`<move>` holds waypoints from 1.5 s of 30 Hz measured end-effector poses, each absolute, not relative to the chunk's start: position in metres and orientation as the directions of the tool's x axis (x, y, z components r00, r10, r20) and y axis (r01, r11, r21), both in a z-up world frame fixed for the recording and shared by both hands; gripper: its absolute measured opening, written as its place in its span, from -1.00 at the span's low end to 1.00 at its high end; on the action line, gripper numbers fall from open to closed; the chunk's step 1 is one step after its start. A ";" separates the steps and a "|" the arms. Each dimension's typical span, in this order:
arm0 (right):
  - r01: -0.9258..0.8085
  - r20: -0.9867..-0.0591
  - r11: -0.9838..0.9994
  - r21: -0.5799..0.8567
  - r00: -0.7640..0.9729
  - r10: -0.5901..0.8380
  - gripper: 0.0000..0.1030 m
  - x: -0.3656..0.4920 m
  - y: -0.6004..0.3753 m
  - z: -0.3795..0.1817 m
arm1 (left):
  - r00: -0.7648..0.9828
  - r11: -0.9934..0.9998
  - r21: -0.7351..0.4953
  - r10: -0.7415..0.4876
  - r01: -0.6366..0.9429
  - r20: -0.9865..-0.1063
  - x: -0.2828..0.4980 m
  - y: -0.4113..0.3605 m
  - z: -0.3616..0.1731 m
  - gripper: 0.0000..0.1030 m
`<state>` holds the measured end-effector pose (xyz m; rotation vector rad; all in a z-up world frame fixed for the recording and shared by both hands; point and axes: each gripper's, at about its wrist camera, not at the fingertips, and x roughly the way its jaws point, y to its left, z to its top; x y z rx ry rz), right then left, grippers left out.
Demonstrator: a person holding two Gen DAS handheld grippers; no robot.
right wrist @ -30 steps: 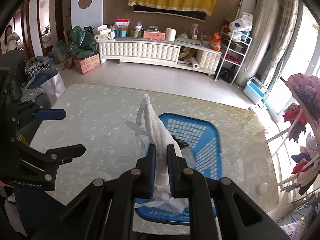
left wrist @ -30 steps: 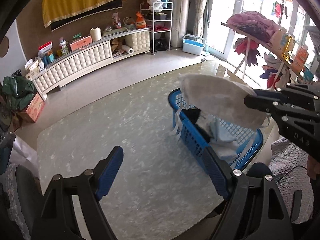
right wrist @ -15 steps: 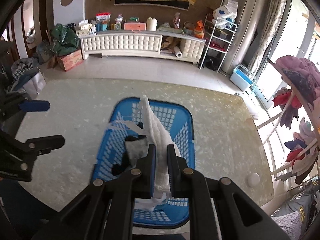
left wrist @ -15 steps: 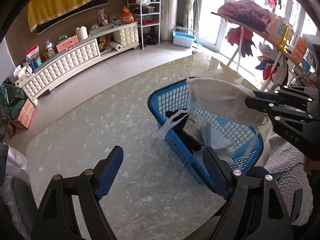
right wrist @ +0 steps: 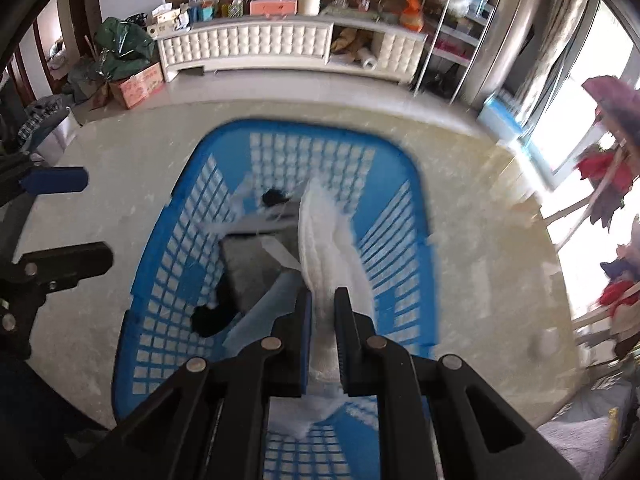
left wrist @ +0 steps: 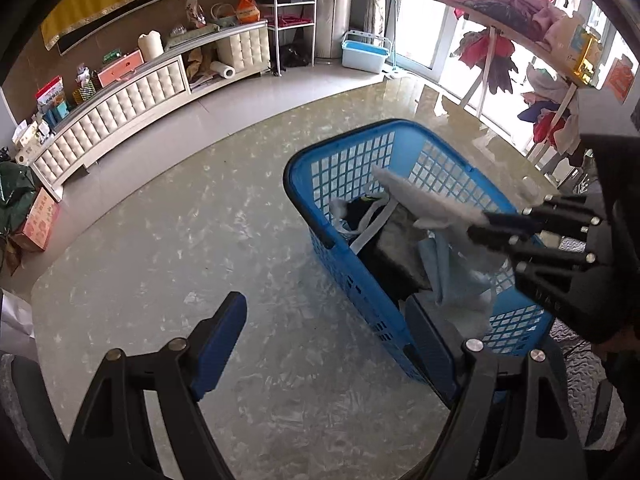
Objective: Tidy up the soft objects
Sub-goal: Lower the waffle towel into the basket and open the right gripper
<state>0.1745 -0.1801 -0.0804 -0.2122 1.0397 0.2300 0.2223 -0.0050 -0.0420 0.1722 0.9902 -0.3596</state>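
white cloth [right wrist: 326, 236]: pale, textured, folded, with loose straps; clenched in right gripper [right wrist: 322, 304] over blue basket [right wrist: 400, 168] holding dark and light-blue items. left gripper [left wrist: 324, 332] spread wide, empty.

Our two grippers, both tipped steeply downward

Our right gripper [right wrist: 322, 300] has its jaws clamped tight on a white mask [right wrist: 324, 240], pinched between the blue-lined pads, and it angles in from the right in the left wrist view. Our left gripper [left wrist: 324, 332] stands with its jaws wide apart and nothing between them, its blue pads [left wrist: 218, 344] bare.
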 end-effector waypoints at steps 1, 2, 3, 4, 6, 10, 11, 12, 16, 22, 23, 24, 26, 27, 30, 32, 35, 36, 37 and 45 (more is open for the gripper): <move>-0.293 -0.881 0.956 -0.007 0.454 0.132 -0.80 0.175 -0.180 -0.084 | 0.494 0.927 -0.020 -0.218 0.374 -0.842 0.223 -0.004 -0.045 0.56; -0.292 -0.890 0.956 0.035 0.426 0.163 -0.80 0.176 -0.179 -0.086 | 0.492 0.927 -0.020 -0.218 0.376 -0.843 0.223 -0.006 -0.048 0.56; -0.293 -0.894 0.954 0.059 0.411 0.181 -0.80 0.176 -0.179 -0.088 | 0.487 0.925 -0.020 -0.218 0.378 -0.846 0.224 -0.007 -0.051 0.56; -0.296 -0.897 0.951 0.089 0.391 0.206 -0.80 0.176 -0.178 -0.089 | 0.484 0.924 -0.020 -0.218 0.381 -0.847 0.224 -0.007 -0.052 0.56; -0.292 -0.903 0.950 0.112 0.369 0.220 -0.79 0.176 -0.178 -0.092 | 0.478 0.922 -0.020 -0.218 0.386 -0.851 0.224 -0.008 -0.056 0.56; -0.280 -0.909 0.948 0.152 0.337 0.246 -0.76 0.177 -0.179 -0.093 | 0.475 0.920 -0.027 -0.226 0.391 -0.850 0.224 -0.009 -0.058 0.56; -0.278 -0.909 0.947 0.160 0.332 0.251 -0.76 0.176 -0.179 -0.092 | 0.476 0.920 -0.029 -0.229 0.391 -0.849 0.224 -0.009 -0.058 0.56; -0.277 -0.910 0.947 0.160 0.331 0.250 -0.75 0.178 -0.179 -0.092 | 0.474 0.919 -0.032 -0.232 0.393 -0.849 0.225 -0.008 -0.058 0.56; -0.273 -0.914 0.953 0.133 0.338 0.224 -0.52 0.178 -0.179 -0.088 | 0.472 0.920 -0.038 -0.235 0.390 -0.850 0.225 -0.007 -0.059 0.56; -0.274 -0.902 0.957 0.095 0.384 0.199 0.32 0.167 -0.177 -0.073 | 0.478 0.920 -0.050 -0.247 0.388 -0.843 0.222 -0.007 -0.058 0.56; -0.276 -0.899 0.956 0.098 0.388 0.204 0.32 0.164 -0.177 -0.068 | 0.481 0.920 -0.050 -0.248 0.388 -0.841 0.221 -0.007 -0.056 0.56; -0.276 -0.897 0.956 0.100 0.390 0.206 0.34 0.163 -0.177 -0.066 | 0.483 0.921 -0.052 -0.250 0.387 -0.839 0.220 -0.006 -0.055 0.56; -0.278 -0.892 0.955 0.105 0.397 0.214 0.42 0.159 -0.179 -0.059 | 0.491 0.922 -0.055 -0.253 0.382 -0.834 0.217 -0.005 -0.051 0.56; -0.279 -0.889 0.954 0.106 0.403 0.217 0.53 0.157 -0.180 -0.055 | 0.495 0.923 -0.055 -0.254 0.380 -0.831 0.216 -0.005 -0.049 0.56; -0.271 -0.878 0.956 0.110 0.424 0.221 0.65 0.147 -0.190 -0.042 | 0.514 0.926 -0.057 -0.257 0.373 -0.818 0.209 -0.002 -0.038 0.56; -0.263 -0.871 0.958 0.111 0.438 0.221 0.71 0.142 -0.192 -0.035 | 0.530 0.928 -0.055 -0.257 0.368 -0.808 0.204 0.000 -0.030 0.56; -0.247 -0.855 0.964 0.098 0.475 0.209 0.75 0.129 -0.203 -0.022 | 0.554 0.932 -0.054 -0.259 0.359 -0.791 0.196 0.000 -0.019 0.56; -0.243 -0.850 0.965 0.093 0.485 0.204 0.77 0.125 -0.206 -0.018 | 0.560 0.932 -0.056 -0.263 0.359 -0.785 0.193 0.000 -0.015 0.56; -0.239 -0.845 0.967 0.090 0.496 0.201 0.83 0.121 -0.209 -0.015 | 0.567 0.931 -0.057 -0.267 0.359 -0.779 0.190 -0.001 -0.012 0.56; -0.178 -0.781 0.983 0.053 0.606 0.152 0.90 0.084 -0.219 0.022 | 0.662 0.930 -0.065 -0.306 0.363 -0.684 0.154 -0.008 0.024 0.56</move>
